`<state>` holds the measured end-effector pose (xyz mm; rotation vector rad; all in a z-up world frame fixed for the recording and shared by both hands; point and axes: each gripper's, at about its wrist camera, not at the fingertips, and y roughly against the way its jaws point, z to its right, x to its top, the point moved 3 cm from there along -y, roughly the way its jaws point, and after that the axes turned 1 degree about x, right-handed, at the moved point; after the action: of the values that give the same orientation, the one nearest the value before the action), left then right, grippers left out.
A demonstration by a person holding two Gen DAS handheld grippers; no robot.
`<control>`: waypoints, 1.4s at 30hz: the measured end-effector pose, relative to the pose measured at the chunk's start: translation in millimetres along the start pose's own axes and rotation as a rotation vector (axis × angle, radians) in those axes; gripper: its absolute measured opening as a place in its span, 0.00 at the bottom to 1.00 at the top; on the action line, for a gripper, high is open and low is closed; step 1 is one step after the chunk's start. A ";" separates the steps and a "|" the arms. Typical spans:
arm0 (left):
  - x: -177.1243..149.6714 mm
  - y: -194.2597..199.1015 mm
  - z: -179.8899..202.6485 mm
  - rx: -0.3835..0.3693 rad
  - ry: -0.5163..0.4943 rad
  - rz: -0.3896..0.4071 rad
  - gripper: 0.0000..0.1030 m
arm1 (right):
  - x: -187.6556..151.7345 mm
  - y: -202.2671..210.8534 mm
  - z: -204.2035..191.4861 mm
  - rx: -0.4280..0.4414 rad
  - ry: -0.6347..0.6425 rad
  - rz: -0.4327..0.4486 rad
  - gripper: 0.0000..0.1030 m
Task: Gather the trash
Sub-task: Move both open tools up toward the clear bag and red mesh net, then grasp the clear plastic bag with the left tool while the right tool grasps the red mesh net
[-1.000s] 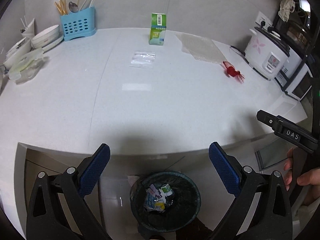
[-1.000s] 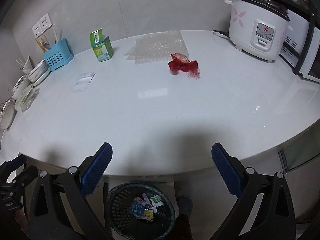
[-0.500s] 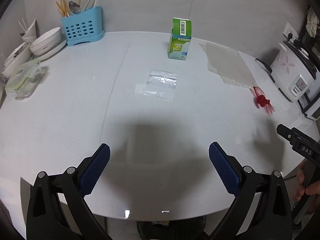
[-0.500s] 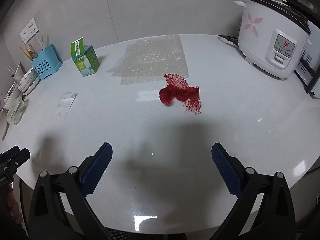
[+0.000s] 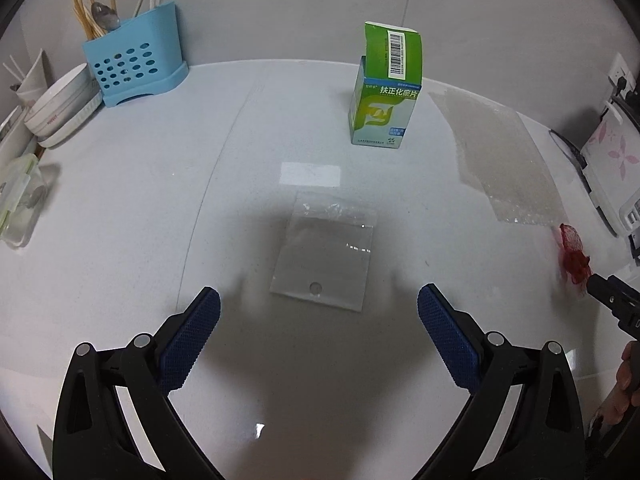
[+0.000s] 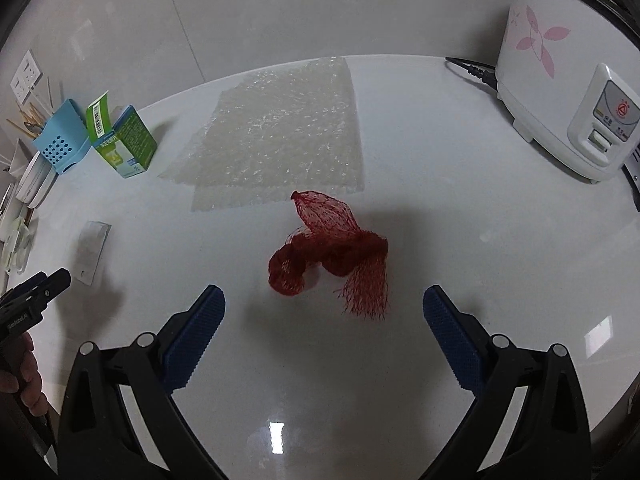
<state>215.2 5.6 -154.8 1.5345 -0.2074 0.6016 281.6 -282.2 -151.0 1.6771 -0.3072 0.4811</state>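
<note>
The left gripper is spread wide and holds nothing. A clear plastic bag lies flat on the white counter, in the middle of the frame, just past the blue fingertips. Above it stands a green medicine box with its flap up.

The right gripper is wide too, and empty. A red mesh net sits bunched in mid frame, maybe touching the bubble wrap behind it.

Left wrist: low over the counter, facing the wall, near the clear bag.
Right wrist: low, near the red net.
Shared: box, bubble wrap.
</note>
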 end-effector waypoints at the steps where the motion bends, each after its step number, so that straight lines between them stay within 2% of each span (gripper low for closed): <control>1: 4.0 -4.6 0.5 0.005 0.000 -0.004 0.94 | 2.7 -3.1 0.7 -0.002 -0.003 -0.003 0.93; 5: 17.0 -21.8 3.1 0.029 -0.012 -0.023 0.94 | 11.6 -20.6 3.1 0.001 -0.005 -0.033 0.93; 11: 28.2 -38.1 7.4 0.048 -0.023 -0.034 0.94 | 19.9 -33.6 4.7 0.005 0.003 -0.041 0.86; 19: 32.7 -53.5 5.0 0.043 -0.007 -0.045 0.93 | 24.2 -43.4 2.6 0.011 0.024 -0.044 0.66; 24: 35.5 -55.8 5.8 0.063 -0.029 -0.037 0.81 | 22.2 -44.7 -0.2 0.033 0.033 -0.044 0.57; 26: 38.0 -54.4 6.2 0.066 -0.039 -0.032 0.68 | 21.7 -44.5 -0.8 0.034 0.034 -0.042 0.53; 29: 41.8 -52.4 5.2 0.052 -0.037 -0.029 0.55 | 21.3 -44.0 0.5 0.032 0.020 -0.037 0.44; 31: 43.1 -51.7 4.2 0.037 -0.026 -0.035 0.55 | 21.5 -43.9 1.2 0.029 0.018 -0.036 0.38; 37: 43.6 -45.4 7.5 0.031 -0.034 -0.021 0.52 | 21.3 -42.6 3.7 0.035 0.009 -0.022 0.28; 42: 40.6 -36.0 15.0 0.024 -0.046 -0.010 0.50 | 21.1 -39.2 1.5 0.043 0.015 -0.014 0.25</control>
<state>270.4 3.2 -165.5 1.5727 -0.2286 0.5632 318.4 -275.8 -175.2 1.7153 -0.2760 0.4932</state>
